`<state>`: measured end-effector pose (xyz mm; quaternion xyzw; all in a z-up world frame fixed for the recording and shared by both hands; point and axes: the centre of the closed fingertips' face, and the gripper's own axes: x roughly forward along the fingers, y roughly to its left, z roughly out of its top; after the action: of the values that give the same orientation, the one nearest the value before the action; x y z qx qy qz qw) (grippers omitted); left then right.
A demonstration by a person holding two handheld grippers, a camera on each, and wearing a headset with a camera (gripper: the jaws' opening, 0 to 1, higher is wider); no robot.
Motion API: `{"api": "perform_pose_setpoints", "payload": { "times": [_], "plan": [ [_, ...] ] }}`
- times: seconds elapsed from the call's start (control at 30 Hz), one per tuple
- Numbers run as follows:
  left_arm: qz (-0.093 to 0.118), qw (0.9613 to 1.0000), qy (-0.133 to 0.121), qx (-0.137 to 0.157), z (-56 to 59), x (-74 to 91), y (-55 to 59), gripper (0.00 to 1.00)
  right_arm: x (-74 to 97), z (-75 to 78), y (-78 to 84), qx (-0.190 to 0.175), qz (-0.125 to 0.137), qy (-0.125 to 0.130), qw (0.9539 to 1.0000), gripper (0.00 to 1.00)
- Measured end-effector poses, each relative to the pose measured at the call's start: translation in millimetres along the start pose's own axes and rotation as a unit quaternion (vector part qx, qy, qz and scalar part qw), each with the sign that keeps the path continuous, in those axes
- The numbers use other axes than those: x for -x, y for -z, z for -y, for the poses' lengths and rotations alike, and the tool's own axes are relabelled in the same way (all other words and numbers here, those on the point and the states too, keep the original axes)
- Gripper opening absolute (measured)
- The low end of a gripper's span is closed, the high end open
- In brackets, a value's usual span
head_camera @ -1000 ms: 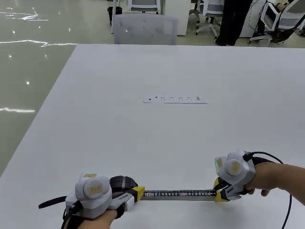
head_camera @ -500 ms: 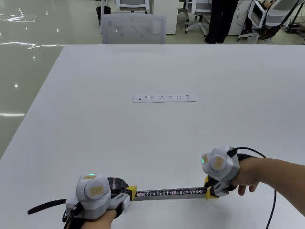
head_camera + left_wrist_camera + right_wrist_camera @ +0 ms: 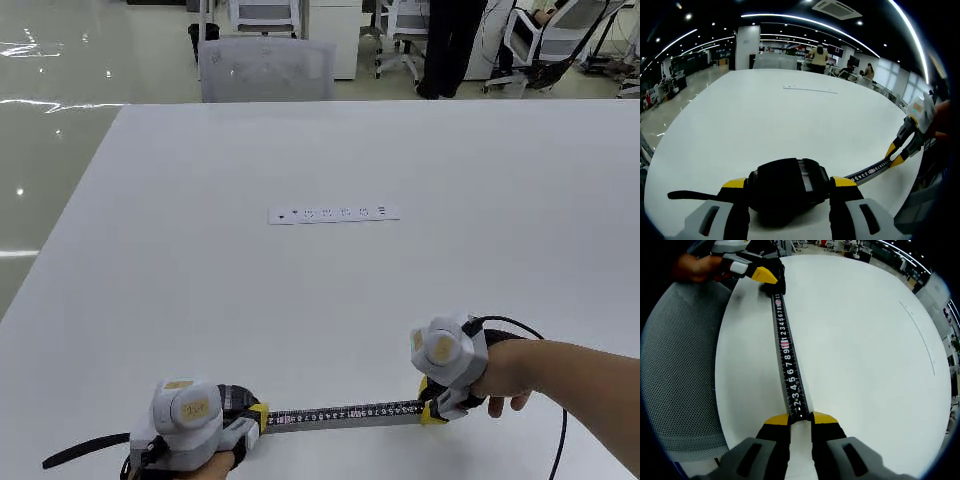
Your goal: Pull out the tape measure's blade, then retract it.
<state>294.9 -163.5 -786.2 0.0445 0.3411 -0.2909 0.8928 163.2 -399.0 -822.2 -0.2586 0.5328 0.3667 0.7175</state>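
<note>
Both pinching — left claw (image 3: 788,183) tape measure (image 3: 782,197), right claw (image 3: 800,418) blade (image 3: 785,350); white table (image 3: 300,300), glossy floor (image 3: 50,130).

left hand-held gripper (image 3: 258,416): white, yellow tips | right hand-held gripper (image 3: 430,411): same, black cable (image 3: 562,440)

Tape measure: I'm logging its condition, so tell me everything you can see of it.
The tape measure has a black, rounded case, plastic by the look, resting on the white table and clamped between the yellow-tipped jaws of the left gripper. A black strap trails from it. Its blade, dark with pale numbers and a red mark, is pulled out straight along the table to the right gripper, whose jaws pinch its end.
</note>
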Motion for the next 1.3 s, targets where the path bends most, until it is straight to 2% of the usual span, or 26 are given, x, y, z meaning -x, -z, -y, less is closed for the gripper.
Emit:
{"api": "perform_pose_setpoints", "payload": {
  "times": [0.2, 0.53, 0.73, 0.9, 1.3],
  "plan": [
    [-0.014, 0.9999, -0.002, -0.009, -1.2, -0.8, 0.8, 0.59, -0.3, -0.6, 0.0, 0.000, 0.004, 0.001, 1.0000, 0.14],
    [-0.012, 0.9999, 0.005, -0.008, -0.8, 1.1, 0.0, 0.59, 0.3, -1.1, -1.0, -0.009, 0.012, 0.002, 0.9999, 0.13],
    [-0.015, 0.9998, 0.011, -0.007, 0.8, 1.4, 0.3, 0.58, 1.3, -3.1, -2.1, -0.010, 0.034, -0.006, 0.9994, 0.14],
    [-0.016, 0.9998, 0.015, -0.003, 1.3, 2.2, 0.5, 0.58, 0.2, -2.0, -5.2, -0.014, 0.045, -0.002, 0.9989, 0.14],
    [-0.017, 0.9997, 0.017, -0.005, 2.5, 2.0, 1.4, 0.58, -1.7, -1.2, -9.7, -0.040, 0.052, -0.005, 0.9978, 0.14]
  ]
}}
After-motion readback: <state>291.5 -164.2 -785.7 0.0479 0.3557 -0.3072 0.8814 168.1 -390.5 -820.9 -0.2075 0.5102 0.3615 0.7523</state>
